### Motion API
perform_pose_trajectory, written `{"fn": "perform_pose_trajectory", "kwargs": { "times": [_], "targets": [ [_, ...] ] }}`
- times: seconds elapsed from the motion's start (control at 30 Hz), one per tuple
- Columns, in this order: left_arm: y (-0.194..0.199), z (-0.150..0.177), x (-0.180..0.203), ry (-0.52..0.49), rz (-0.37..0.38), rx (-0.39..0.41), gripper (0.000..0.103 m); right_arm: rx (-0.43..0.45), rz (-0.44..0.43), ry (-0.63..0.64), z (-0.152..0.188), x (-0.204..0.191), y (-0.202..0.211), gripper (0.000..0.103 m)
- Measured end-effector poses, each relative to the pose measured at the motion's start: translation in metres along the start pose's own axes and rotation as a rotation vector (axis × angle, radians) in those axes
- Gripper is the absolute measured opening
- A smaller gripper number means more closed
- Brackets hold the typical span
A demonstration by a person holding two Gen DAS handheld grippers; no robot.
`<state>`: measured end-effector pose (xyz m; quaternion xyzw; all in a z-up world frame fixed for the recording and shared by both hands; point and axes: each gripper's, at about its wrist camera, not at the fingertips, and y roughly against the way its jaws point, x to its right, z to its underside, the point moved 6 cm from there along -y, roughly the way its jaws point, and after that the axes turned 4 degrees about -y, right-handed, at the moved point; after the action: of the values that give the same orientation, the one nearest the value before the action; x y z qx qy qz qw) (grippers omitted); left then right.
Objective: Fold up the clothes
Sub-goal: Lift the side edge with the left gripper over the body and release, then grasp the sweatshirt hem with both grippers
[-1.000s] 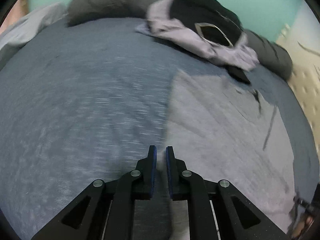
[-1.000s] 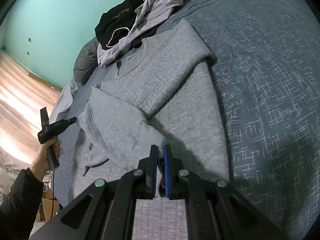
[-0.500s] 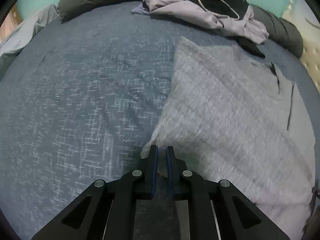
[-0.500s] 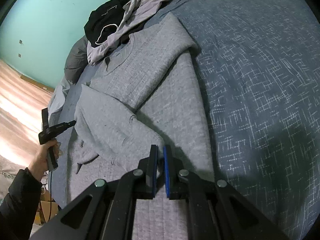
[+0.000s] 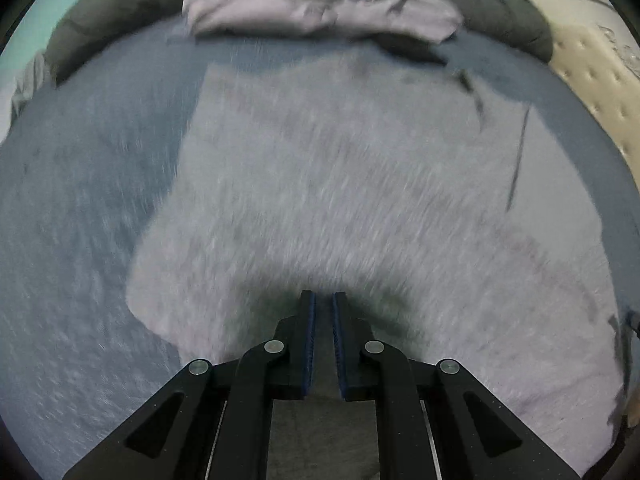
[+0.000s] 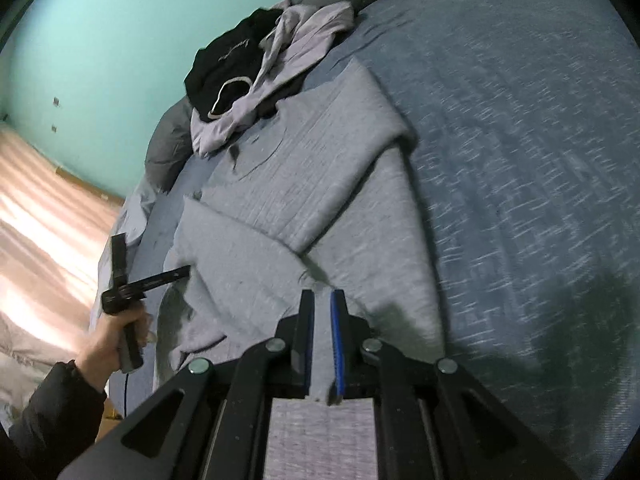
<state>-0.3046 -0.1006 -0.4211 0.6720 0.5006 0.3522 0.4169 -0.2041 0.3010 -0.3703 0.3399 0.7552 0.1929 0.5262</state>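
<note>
A person's hand (image 6: 116, 340) in a dark sleeve (image 6: 52, 412) is far on the left of the right wrist view. It holds the left gripper (image 6: 182, 271) at the near edge of the gray sweater (image 6: 304, 184). In its own blurry view the left gripper (image 5: 323, 298) points down at the sweater (image 5: 340, 184). Its jaws are almost together, with only a thin gap. It is too blurry to tell if any cloth is in that gap.

The sweater lies spread on the blue bed cover (image 6: 520, 160), in the middle of the bed. One sleeve is folded across its front.

At the head of the bed, past the sweater, sits a pile of clothes (image 6: 256, 80), black and pale purple. A long dark pillow (image 5: 508, 12) lies behind the pile.

Near the bottom middle, the right gripper (image 6: 323, 296) has a bit of the sweater's edge between its jaws. The jaws are just starting to open.

To the right is bare blue cover.
</note>
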Motion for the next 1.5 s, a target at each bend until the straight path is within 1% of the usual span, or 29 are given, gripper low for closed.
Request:
{"fn": "perform_pose_trajectory", "kwargs": {
  "times": [0.03, 0.13, 0.2, 0.23, 0.27, 0.33, 0.37, 0.47, 0.5, 0.67, 0.73, 0.77, 0.83, 0.87, 1.0, 1.07, 1.33, 1.4, 1.43, 1.5],
  "targets": [
    [-0.002, 0.004, -0.002, 0.01, 0.004, -0.002, 0.011, -0.01, -0.011, 0.003, 0.002, -0.002, -0.004, 0.009],
    [0.006, 0.003, -0.005, 0.039, 0.016, 0.031, 0.011, -0.022, -0.027, 0.028, 0.003, -0.01, -0.01, 0.009],
    [0.012, 0.0, -0.005, 0.04, 0.011, 0.051, 0.011, -0.024, -0.047, 0.055, 0.003, -0.019, -0.013, 0.009],
    [0.013, 0.0, -0.005, 0.04, 0.009, 0.055, 0.011, -0.027, -0.052, 0.072, 0.004, -0.023, -0.015, 0.009],
    [0.01, 0.002, -0.005, 0.039, 0.012, 0.038, 0.011, -0.029, -0.055, 0.089, 0.005, -0.028, -0.017, 0.009],
    [0.005, 0.006, -0.007, 0.046, 0.017, 0.017, 0.011, -0.052, -0.039, 0.109, 0.009, -0.03, -0.024, 0.009],
    [0.006, 0.006, -0.01, 0.065, 0.028, 0.023, 0.011, -0.063, -0.03, 0.12, 0.011, -0.031, -0.028, 0.009],
    [0.013, 0.008, -0.017, 0.111, 0.047, 0.049, 0.011, -0.111, 0.025, 0.073, 0.018, -0.014, -0.04, 0.009],
    [0.018, 0.009, -0.019, 0.113, 0.036, 0.064, 0.011, -0.121, 0.045, 0.048, 0.019, -0.006, -0.042, 0.009],
    [0.035, 0.0, -0.053, 0.192, 0.005, 0.136, 0.011, -0.073, 0.033, -0.005, 0.009, 0.003, -0.031, 0.009],
    [0.04, -0.002, -0.059, 0.205, -0.014, 0.147, 0.011, -0.058, 0.021, 0.002, 0.006, -0.001, -0.029, 0.009],
    [0.042, -0.001, -0.062, 0.212, -0.024, 0.15, 0.013, -0.054, 0.014, 0.004, 0.006, -0.003, -0.029, 0.009],
    [0.038, 0.001, -0.071, 0.228, -0.058, 0.13, 0.019, -0.054, 0.006, 0.008, 0.005, -0.005, -0.031, 0.009],
    [0.035, 0.002, -0.068, 0.233, -0.068, 0.118, 0.019, -0.059, 0.009, 0.01, 0.005, -0.005, -0.033, 0.009],
    [0.016, -0.009, -0.066, 0.249, -0.055, 0.09, 0.019, -0.078, 0.019, 0.018, 0.007, -0.004, -0.041, 0.009],
    [0.014, -0.014, -0.065, 0.247, -0.054, 0.086, 0.019, -0.07, 0.022, 0.02, 0.004, -0.003, -0.038, 0.009],
    [0.029, -0.045, -0.068, 0.264, -0.057, 0.154, 0.02, -0.017, 0.022, 0.026, -0.006, -0.002, -0.028, 0.009],
    [0.026, -0.059, -0.071, 0.252, -0.046, 0.164, 0.02, -0.002, 0.028, 0.042, -0.01, -0.003, -0.025, 0.009],
    [0.025, -0.067, -0.072, 0.244, -0.042, 0.17, 0.021, 0.002, 0.027, 0.05, -0.012, -0.004, -0.024, 0.009],
    [0.025, -0.078, -0.076, 0.235, -0.029, 0.181, 0.027, 0.01, 0.034, 0.068, -0.016, -0.005, -0.022, 0.009]
  ]
}}
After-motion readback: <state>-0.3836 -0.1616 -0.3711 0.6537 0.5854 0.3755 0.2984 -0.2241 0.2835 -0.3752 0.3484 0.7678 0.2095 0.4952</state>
